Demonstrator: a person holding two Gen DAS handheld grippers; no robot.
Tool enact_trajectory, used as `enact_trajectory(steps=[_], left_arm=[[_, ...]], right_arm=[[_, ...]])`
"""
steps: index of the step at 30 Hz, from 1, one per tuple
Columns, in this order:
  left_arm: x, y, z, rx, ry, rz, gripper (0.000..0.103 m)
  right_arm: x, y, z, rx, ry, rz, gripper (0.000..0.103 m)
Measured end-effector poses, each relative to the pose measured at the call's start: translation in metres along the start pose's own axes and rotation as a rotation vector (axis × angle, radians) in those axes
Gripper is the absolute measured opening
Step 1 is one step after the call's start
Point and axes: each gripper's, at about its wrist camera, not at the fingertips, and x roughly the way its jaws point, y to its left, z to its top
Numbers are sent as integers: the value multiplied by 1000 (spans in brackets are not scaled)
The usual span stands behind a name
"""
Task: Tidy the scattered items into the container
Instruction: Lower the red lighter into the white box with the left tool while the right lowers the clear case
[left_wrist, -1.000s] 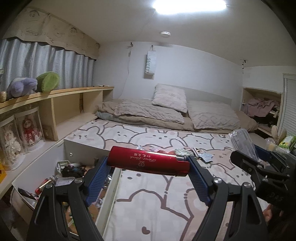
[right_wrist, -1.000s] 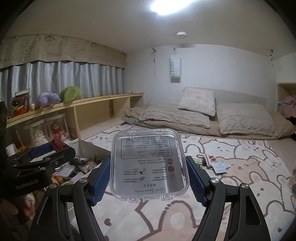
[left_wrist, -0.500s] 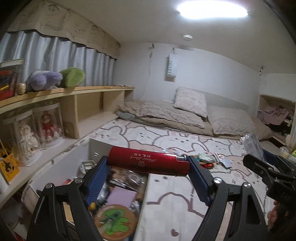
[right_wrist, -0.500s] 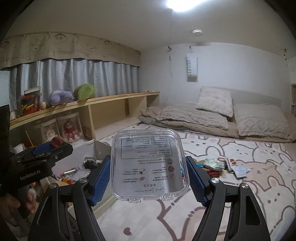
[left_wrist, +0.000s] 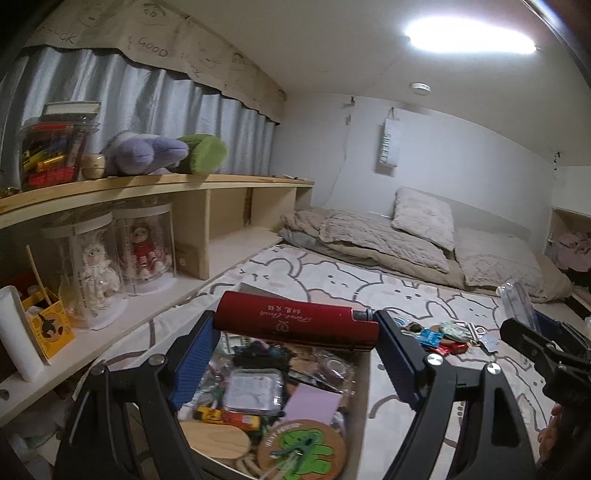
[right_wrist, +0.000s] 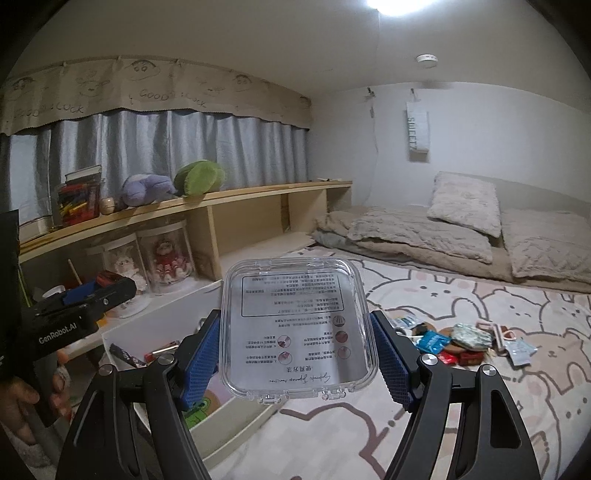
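Note:
My left gripper is shut on a red cylinder with gold lettering, held crosswise above the white drawer box, which is full of small items. My right gripper is shut on a clear plastic case with printed text, held flat just right of the same box. The right gripper with its clear case also shows at the right edge of the left wrist view. A pile of scattered packets and small items lies on the bunny-print bedsheet, further off to the right.
A wooden shelf with plush toys, a jar and doll domes runs along the left. Pillows and a folded duvet lie at the head of the bed. A hand holds the left gripper's handle at left.
Both grippers swung left toward the shelf side, each keeping its item. The drawer box now lies directly under the red cylinder, and the scattered pile has slid to the right in both views.

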Motion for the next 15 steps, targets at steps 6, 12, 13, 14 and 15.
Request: enact_trajectory(steps=[6, 12, 13, 14, 15], left_arm=[[3, 20, -1, -6, 3, 35, 83], [14, 42, -8, -36, 45, 57, 83], [17, 47, -10, -46, 56, 62, 83], [21, 53, -11, -56, 65, 73, 83], [24, 57, -11, -64, 73, 84, 83]], right_arm=[[12, 8, 1, 0, 13, 39, 78], [21, 17, -2, -1, 36, 77, 78], [22, 18, -3, -1, 40, 82, 78], [23, 19, -3, 1, 45, 89, 78], [24, 19, -4, 5, 51, 98, 78]])
